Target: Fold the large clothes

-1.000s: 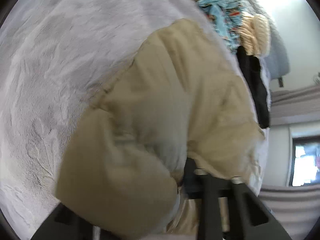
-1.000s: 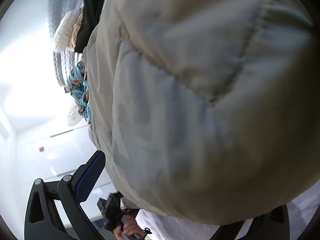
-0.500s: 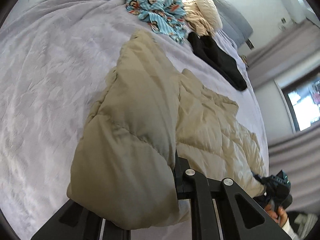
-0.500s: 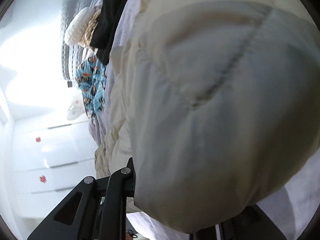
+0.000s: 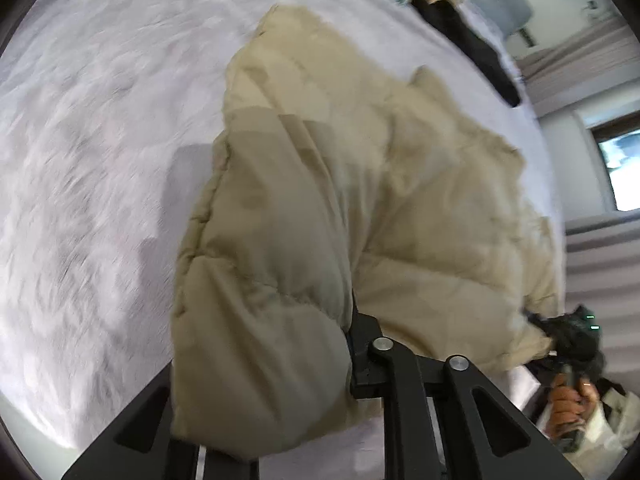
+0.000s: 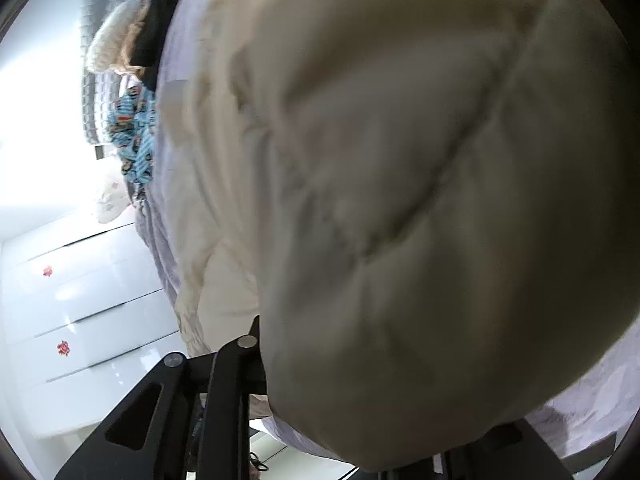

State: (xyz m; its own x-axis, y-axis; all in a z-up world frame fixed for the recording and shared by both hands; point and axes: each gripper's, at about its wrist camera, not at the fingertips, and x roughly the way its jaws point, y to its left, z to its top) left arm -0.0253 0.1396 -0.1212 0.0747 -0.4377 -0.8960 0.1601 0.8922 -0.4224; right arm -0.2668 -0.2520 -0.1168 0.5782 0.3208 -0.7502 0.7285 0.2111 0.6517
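beige quilted puffer jacket (image 5: 400,184) lies bunched on the pale lilac bed cover (image 5: 100,140). left gripper (image 5: 280,380) pinches its near left edge; right gripper (image 6: 360,400) pinches the near right edge; both jaws easing apart. no fold completed; all folding remains.

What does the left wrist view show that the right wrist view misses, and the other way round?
Left wrist only: the right gripper shut on the beige puffer jacket's far edge, the hand holding it, and a window.

Right wrist only: white drawers with red stickers.

Both: the jacket bulging over each camera's own fingers, both grippers' jaws opening slightly, the lilac bedspread, the black garment, the blue patterned garment and the cream knit item.
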